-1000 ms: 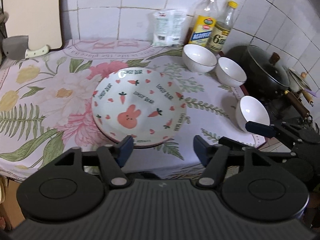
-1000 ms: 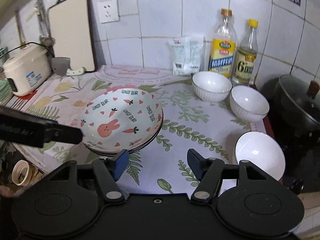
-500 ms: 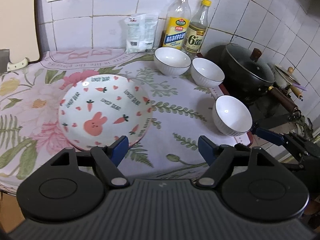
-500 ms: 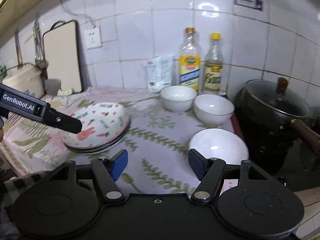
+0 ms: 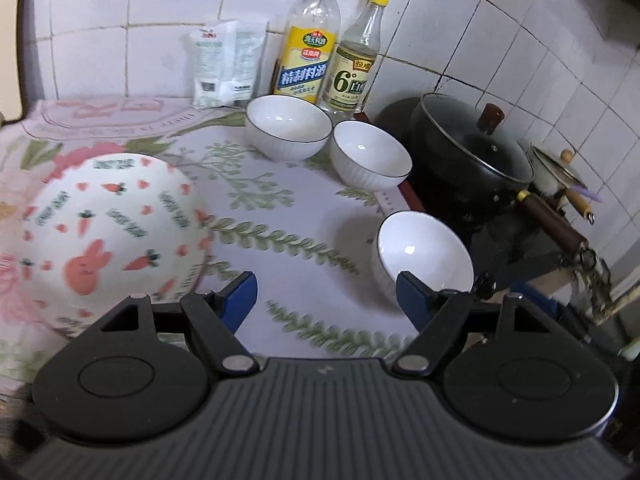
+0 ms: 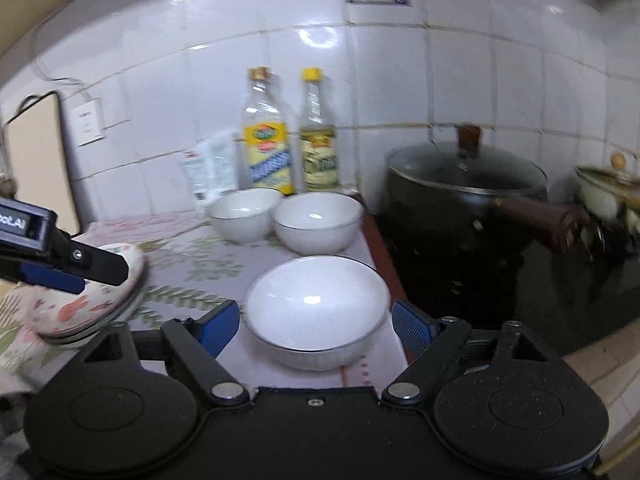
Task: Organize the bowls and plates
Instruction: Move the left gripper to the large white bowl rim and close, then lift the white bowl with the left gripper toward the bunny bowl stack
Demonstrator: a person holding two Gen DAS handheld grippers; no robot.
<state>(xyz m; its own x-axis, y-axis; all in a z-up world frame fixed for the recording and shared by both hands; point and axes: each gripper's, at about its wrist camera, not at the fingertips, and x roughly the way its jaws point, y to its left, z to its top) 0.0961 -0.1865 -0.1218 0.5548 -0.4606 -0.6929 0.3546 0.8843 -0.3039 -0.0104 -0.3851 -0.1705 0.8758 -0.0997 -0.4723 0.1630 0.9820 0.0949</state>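
Floral cloth [image 5: 304, 216] on counter, white-tiled wall [image 5: 460, 32] (bottles against it), left gripper [image 5: 326, 294] and right gripper [image 6: 316, 320] — both wide open, empty

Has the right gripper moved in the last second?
Yes. The right gripper has closed in on the nearest white bowl, which now sits between its open fingers.

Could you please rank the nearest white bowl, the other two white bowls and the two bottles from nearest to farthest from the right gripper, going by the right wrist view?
From the right gripper:
1. Nearest white bowl, between the open fingers.
2. The other two white bowls, left and right, side by side; too close to call.
3. The two bottles, yellow-label bottle and yellow-cap bottle, against the wall tiles.
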